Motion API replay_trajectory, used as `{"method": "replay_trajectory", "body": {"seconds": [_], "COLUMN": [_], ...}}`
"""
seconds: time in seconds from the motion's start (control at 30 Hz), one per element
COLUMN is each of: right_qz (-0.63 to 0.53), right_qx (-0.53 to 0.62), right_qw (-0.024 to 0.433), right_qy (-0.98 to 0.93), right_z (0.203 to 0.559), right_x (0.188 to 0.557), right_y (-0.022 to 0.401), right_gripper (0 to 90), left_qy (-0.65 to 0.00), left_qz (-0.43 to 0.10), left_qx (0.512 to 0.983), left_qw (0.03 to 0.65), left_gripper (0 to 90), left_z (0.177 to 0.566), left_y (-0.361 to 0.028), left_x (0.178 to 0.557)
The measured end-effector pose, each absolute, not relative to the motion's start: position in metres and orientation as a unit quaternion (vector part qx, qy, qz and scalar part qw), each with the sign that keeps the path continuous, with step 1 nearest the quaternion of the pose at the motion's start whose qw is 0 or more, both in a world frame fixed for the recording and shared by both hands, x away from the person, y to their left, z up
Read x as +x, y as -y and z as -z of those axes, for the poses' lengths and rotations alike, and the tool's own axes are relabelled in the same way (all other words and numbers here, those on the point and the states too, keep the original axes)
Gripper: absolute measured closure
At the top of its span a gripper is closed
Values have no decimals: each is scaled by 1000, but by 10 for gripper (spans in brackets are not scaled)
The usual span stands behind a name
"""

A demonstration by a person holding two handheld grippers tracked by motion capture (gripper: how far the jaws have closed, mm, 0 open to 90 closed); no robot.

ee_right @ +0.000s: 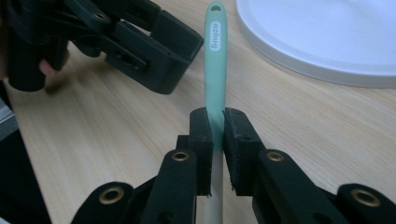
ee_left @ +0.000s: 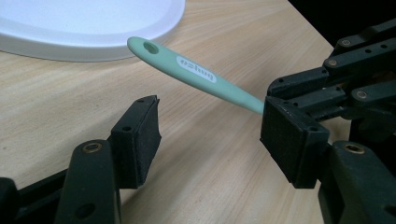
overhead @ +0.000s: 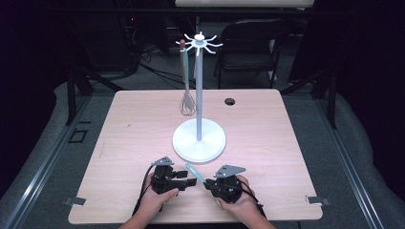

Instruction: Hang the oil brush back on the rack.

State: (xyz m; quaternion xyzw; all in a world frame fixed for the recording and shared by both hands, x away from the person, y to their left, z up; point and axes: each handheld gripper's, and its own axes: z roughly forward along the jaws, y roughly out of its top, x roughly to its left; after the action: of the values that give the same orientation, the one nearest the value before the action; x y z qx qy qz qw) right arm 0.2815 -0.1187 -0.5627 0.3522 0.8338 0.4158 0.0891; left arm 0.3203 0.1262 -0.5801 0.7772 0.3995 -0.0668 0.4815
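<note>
The right gripper (ee_right: 215, 116) is clamped on the handle of a mint green utensil (ee_right: 215, 56), which points toward the white base of the stand (ee_right: 327, 42), raised above the table (overhead: 119, 143). The left gripper (ee_left: 210, 126) has its jaws wide apart, just beside the handle, not touching it.

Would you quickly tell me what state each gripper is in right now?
Left gripper: open, nothing between its pads.
Right gripper: shut on the green utensil handle.
</note>
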Motion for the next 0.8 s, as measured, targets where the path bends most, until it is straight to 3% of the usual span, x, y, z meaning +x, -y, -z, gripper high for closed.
{"method": "replay_trajectory", "body": {"seconds": [0.33, 0.43, 0.57, 0.7, 0.8], "right_qz": [-431, -434, -438, -429, -416], "right_qx": [318, 313, 318, 325, 334], "right_qw": [92, 95, 95, 77, 63], "right_qy": [-839, -839, -835, -839, -843], "right_z": [563, 564, 566, 566, 568], "right_x": [273, 272, 272, 274, 274], "right_y": [108, 104, 102, 103, 106], "right_gripper": [820, 818, 815, 733, 726], "left_qy": [-400, -398, -402, -406, -406], "left_qz": [83, 79, 61, 62, 62], "left_qx": [765, 763, 763, 760, 760], "left_qw": [498, 503, 503, 503, 504], "left_gripper": [385, 425, 547, 565, 570], "left_z": [577, 576, 576, 577, 576], "left_y": [-128, -128, -129, -128, -129], "left_x": [321, 320, 320, 320, 320]}}
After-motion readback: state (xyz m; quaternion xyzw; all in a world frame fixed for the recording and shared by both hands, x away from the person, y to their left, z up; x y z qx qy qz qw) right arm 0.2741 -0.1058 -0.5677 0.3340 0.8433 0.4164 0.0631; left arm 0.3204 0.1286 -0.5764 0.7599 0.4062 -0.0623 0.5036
